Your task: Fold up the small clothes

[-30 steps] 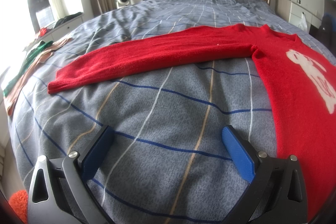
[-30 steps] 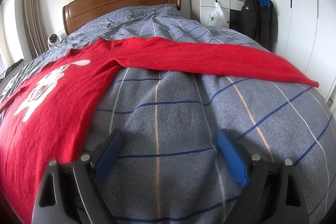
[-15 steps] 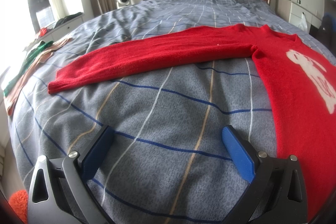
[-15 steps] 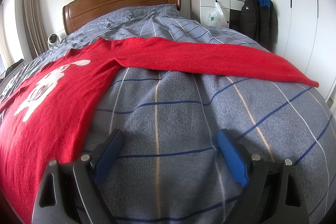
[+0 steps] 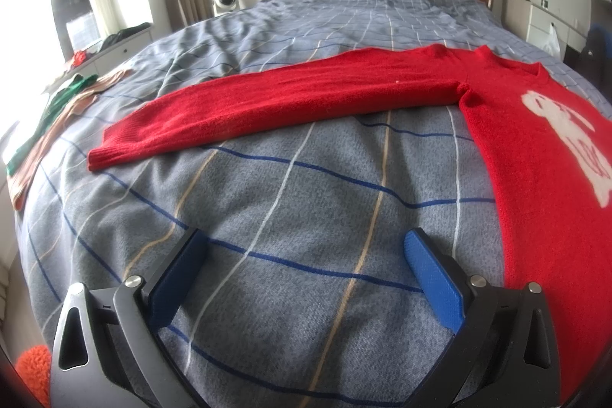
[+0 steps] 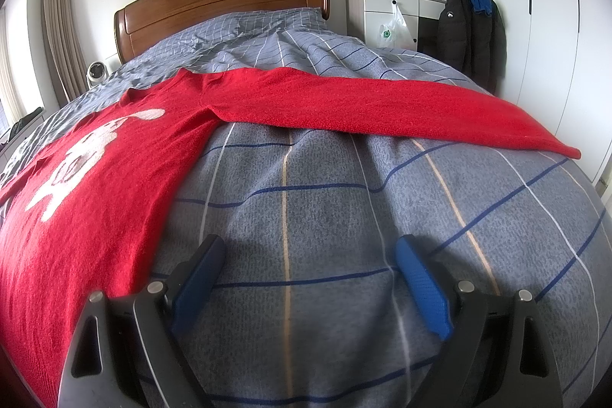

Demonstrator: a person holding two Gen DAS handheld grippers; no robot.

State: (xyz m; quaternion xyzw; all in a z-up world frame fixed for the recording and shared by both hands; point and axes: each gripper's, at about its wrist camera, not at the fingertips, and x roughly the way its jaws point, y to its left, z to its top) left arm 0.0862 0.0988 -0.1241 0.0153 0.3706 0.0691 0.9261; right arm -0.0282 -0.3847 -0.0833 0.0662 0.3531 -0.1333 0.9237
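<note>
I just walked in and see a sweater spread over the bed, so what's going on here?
A person holds a gripper in each hand over the bed, about to fold a red sweater. It lies flat on the grey checked duvet, front up, both sleeves stretched straight out to the sides. The left gripper and right gripper both have their jaws open and empty, over bare duvet below each sleeve. Nothing is folded yet. Some other clothes lie at the left edge of the bed.
</note>
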